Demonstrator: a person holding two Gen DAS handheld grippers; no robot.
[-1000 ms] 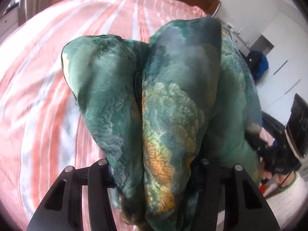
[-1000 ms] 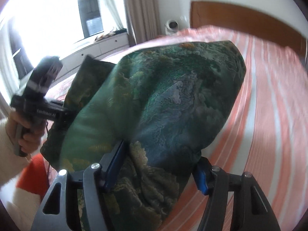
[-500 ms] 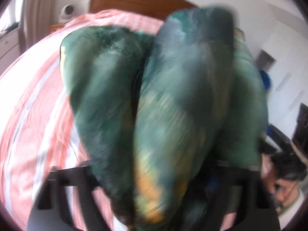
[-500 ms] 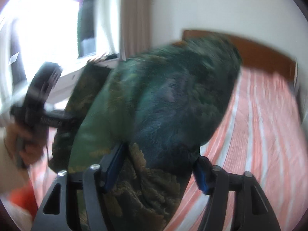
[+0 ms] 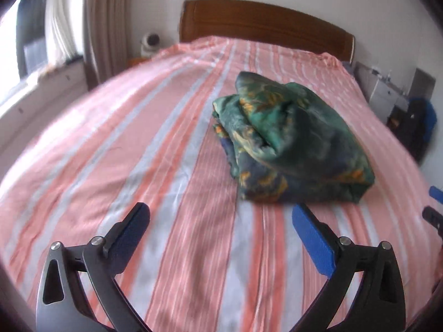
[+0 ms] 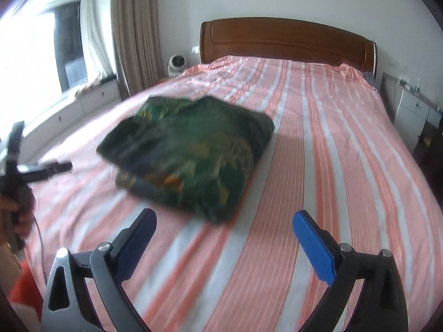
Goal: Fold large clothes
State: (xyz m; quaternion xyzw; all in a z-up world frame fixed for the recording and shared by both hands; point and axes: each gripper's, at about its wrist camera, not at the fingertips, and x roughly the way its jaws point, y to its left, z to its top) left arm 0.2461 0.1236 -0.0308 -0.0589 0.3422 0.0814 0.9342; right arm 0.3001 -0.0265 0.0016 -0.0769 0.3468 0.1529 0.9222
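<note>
**Garment bundle released onto the bed**

Green garment (image 5: 290,144) now lies folded mid-frame on the striped bed (image 5: 138,144), no longer clamped. I note my left gripper (image 5: 221,229) spread and empty, my right gripper (image 6: 224,232) opening, nothing between its jaws. Folding looks essentially finished.

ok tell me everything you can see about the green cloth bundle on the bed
The green cloth bundle is a soft, slightly shiny fabric, dark green with blue and orange-yellow patches. It is folded into a thick, loosely stacked pile with rounded edges and a few layers showing at one side. It lies flat on the striped bedspread, roughly mid-bed, below the wooden headboard. Nothing else touches it; neither gripper holds it.
</note>
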